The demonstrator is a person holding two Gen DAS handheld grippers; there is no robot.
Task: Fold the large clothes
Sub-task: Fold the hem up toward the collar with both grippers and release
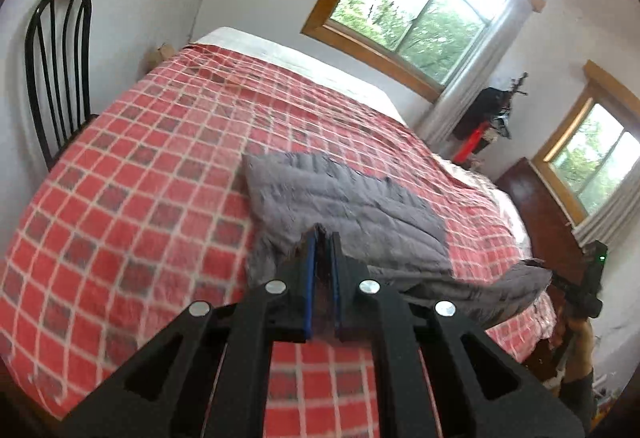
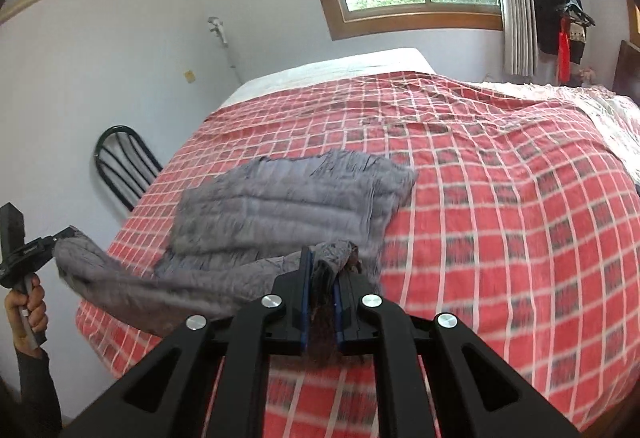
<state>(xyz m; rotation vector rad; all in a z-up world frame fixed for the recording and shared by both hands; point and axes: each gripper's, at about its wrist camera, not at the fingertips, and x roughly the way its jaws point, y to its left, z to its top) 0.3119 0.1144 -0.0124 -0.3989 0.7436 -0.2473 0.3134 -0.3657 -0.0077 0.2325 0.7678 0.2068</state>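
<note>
Left wrist view shows the left gripper (image 1: 323, 238) with its jaws pressed together on a corner of the grey quilted jacket (image 1: 344, 198), whose far part lies on the red checked bedspread (image 1: 160, 158) while the near edge hangs lifted toward both tools. At the right rim of that view the right gripper (image 1: 560, 280) holds the other end of the same edge, the cloth sagging in a band between the two. From the right wrist view its jaws pinch a bunched fold of grey fabric (image 2: 334, 258), and the person's left hand (image 2: 28, 304) grips the other tool's handle off the bed's side. Holding two corners apart and raised seems meant to keep the hem taut, so it can be carried over the body lying flat and laid down as a straight fold. A black chair (image 1: 56, 70) stands by the wall, well clear of the work.
</note>
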